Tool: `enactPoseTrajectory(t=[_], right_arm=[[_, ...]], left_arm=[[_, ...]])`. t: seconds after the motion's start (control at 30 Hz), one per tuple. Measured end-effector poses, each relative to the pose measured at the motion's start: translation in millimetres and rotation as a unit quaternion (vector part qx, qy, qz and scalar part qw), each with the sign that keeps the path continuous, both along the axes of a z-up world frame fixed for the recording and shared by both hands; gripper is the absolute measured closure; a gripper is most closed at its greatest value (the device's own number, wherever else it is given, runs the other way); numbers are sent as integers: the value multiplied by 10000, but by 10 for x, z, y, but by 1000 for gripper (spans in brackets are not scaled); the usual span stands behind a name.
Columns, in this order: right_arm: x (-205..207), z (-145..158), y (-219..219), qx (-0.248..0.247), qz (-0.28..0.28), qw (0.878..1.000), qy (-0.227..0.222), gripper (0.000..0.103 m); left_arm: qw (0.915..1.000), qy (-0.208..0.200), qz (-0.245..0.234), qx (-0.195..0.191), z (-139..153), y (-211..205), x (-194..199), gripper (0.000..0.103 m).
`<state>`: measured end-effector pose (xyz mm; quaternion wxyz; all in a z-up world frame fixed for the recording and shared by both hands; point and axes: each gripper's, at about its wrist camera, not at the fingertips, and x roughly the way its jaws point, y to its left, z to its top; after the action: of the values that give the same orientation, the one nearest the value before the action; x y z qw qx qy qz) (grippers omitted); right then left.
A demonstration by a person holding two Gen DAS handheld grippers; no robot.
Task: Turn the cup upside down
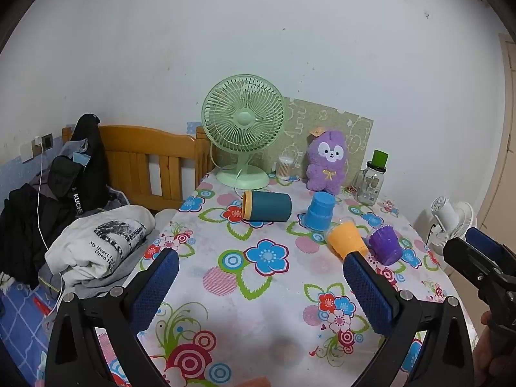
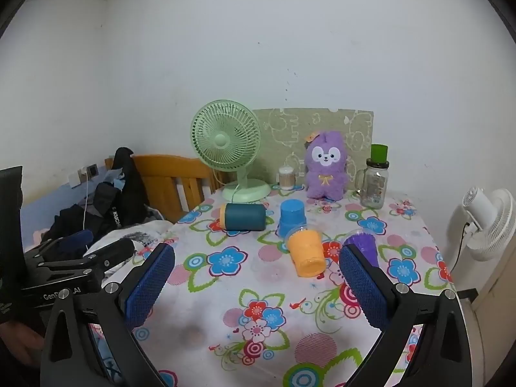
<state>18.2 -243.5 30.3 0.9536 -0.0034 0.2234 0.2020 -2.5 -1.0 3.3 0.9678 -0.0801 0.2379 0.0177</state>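
Several cups are on the floral tablecloth. A dark teal cup with an orange rim [image 1: 267,206] [image 2: 243,216] lies on its side. A blue cup [image 1: 318,210] [image 2: 291,217] stands upside down. An orange cup [image 1: 346,240] [image 2: 306,252] and a purple cup [image 1: 385,245] [image 2: 362,245] lie on their sides. My left gripper [image 1: 261,264] is open and empty above the near table. My right gripper [image 2: 256,258] is open and empty, its right finger in front of the purple cup. The right gripper also shows in the left wrist view [image 1: 477,251].
A green desk fan [image 1: 243,129] [image 2: 227,145], a purple plush toy [image 1: 327,161] [image 2: 325,164], a glass jar with a green cap [image 1: 372,177] [image 2: 375,177] and a cotton swab jar [image 2: 286,177] stand at the table's back. A bed with clothes [image 1: 96,242] lies left. A white fan [image 2: 487,222] stands right.
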Motion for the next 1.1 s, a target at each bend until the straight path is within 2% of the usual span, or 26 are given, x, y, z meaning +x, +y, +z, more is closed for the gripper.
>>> enactPoseTrajectory(t=[1.1], right_arm=[[-7,-37,20,-37,25,10000,45,0]], left_arm=[[10000,37,-27,3,-3,-22,-10,0]])
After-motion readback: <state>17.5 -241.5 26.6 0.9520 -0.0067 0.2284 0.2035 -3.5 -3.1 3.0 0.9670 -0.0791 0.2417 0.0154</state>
